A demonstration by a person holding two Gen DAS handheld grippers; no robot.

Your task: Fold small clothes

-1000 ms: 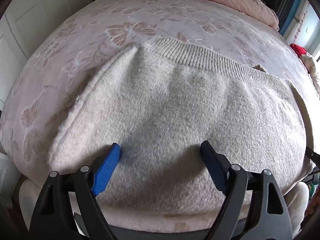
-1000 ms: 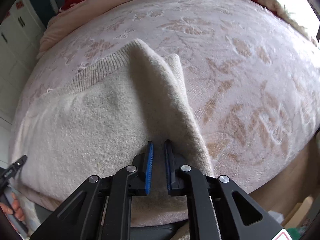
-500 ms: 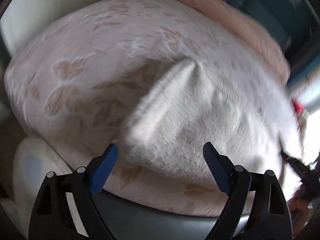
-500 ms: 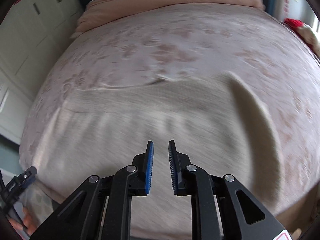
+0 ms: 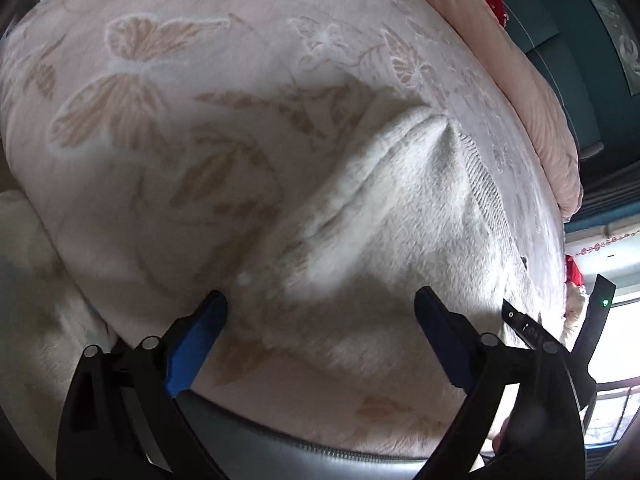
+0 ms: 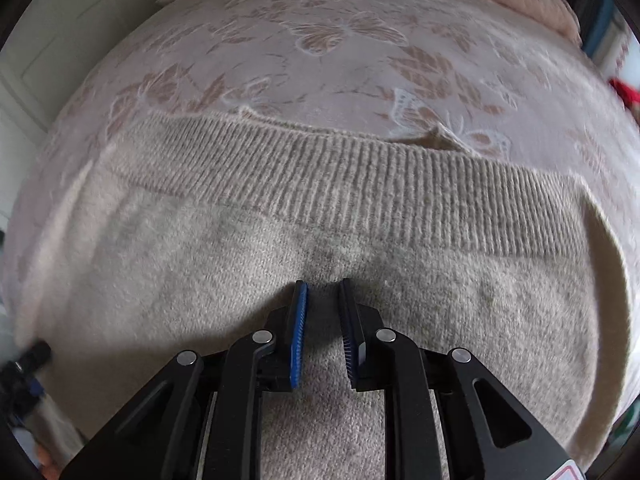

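A small beige knit sweater [image 6: 360, 264] lies flat on the bed, its ribbed band [image 6: 360, 176] toward the far side. My right gripper [image 6: 323, 292] hovers low over the sweater's middle, jaws nearly closed with a narrow gap and nothing between them. In the left wrist view the sweater [image 5: 400, 208] shows its left edge and a raised folded corner. My left gripper [image 5: 318, 304] is wide open at that near left edge, one finger over the blanket, the other over the sweater.
The bed is covered by a pink butterfly-patterned blanket [image 5: 180, 100]. A pink duvet [image 5: 532, 92] is bunched at the far end. The bed's front edge [image 5: 300, 448] is just below my left gripper. White cabinet doors [image 6: 60, 40] stand at the left.
My right gripper let go of the sweater's right fold and swung to its middle. My left gripper moved left, from over the sweater's middle to its left edge, still open.
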